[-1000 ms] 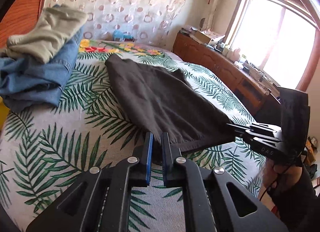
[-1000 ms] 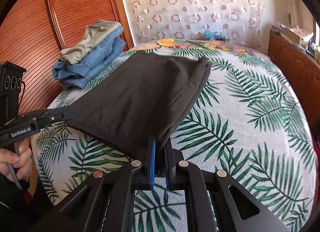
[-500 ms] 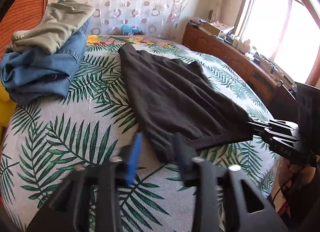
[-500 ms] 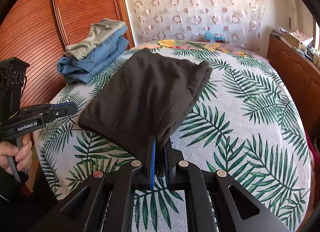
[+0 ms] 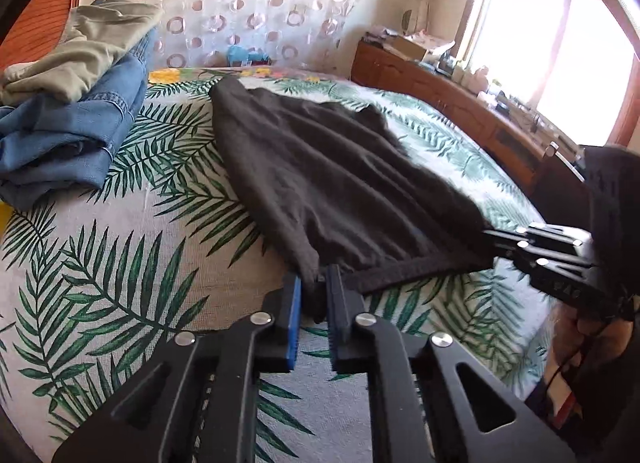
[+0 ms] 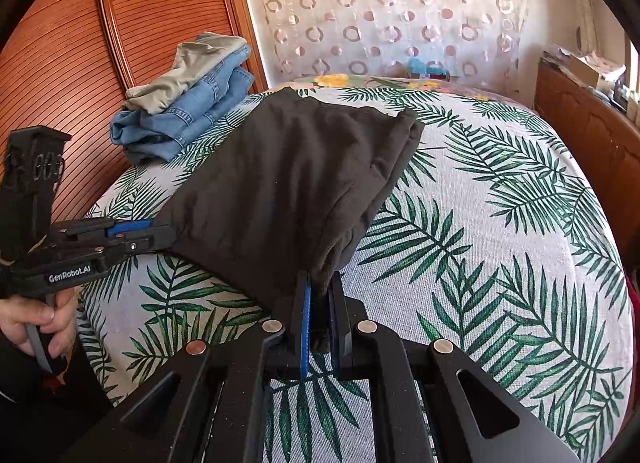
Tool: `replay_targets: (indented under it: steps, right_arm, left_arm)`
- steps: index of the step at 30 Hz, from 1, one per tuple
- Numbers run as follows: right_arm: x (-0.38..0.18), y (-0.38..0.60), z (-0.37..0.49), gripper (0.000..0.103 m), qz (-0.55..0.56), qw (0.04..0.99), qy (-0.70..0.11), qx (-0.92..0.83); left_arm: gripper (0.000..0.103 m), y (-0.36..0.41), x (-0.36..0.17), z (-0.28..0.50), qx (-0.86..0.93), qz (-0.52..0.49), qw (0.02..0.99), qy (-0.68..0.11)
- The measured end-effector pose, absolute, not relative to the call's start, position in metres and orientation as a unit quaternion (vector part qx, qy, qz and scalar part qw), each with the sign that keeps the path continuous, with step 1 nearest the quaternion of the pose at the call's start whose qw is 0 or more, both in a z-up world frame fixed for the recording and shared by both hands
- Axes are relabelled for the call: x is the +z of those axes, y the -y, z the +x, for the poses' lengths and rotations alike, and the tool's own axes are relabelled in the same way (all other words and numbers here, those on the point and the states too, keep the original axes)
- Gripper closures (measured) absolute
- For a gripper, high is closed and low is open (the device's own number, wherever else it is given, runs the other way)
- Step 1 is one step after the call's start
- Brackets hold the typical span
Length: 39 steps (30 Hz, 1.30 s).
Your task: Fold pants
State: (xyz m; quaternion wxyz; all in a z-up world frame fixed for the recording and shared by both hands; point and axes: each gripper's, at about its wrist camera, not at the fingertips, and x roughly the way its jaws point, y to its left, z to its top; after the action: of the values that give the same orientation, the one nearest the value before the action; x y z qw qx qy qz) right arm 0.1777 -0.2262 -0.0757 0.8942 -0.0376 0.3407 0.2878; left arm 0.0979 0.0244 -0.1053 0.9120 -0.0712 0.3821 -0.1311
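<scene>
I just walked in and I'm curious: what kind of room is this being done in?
Most likely a bedroom in a home. The dark pants lie on a bed with a palm-leaf bedspread, folded jeans are stacked near the wooden headboard, and a wooden dresser stands under a sunny window.

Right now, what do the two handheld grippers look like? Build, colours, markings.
Both are matte black, with angular cut-out linkages and silver pivot rivets. On the left gripper and the right gripper, one finger has a blue pad, the other black. The left's body reads "GenRobot.AI" in white. A black camera block stands on top.
</scene>
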Motion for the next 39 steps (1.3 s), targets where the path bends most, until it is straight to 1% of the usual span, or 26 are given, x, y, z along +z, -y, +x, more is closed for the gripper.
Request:
replay_targets:
  steps: [6,11,17,32,39]
  right_arm:
    - [-0.063,0.234,0.169,0.096,-0.029,0.899,-0.322,0.294]
    - [-0.040,0.242,0.155,0.096,-0.015,0.903,-0.298,0.309]
    - [-0.019,0.255,0.134,0.096,-0.016,0.907,-0.273,0.320]
    - [0.010,0.287,0.100,0.096,-0.003,0.916,-0.226,0.332]
    - [0.002,0.283,0.107,0.096,-0.005,0.917,-0.231,0.327]
  left_arm:
    - [0.093,-0.031,-0.073,0.083,-0.149,-0.092,0.922,-0.345]
    - [0.093,-0.029,-0.041,0.069,-0.161,-0.086,0.933,-0.310]
    - [0.093,-0.027,-0.018,0.058,-0.171,-0.079,0.941,-0.281]
    - [0.093,-0.026,0.012,0.037,-0.194,-0.073,0.949,-0.239]
    - [0.093,-0.029,-0.008,0.055,-0.177,-0.073,0.945,-0.263]
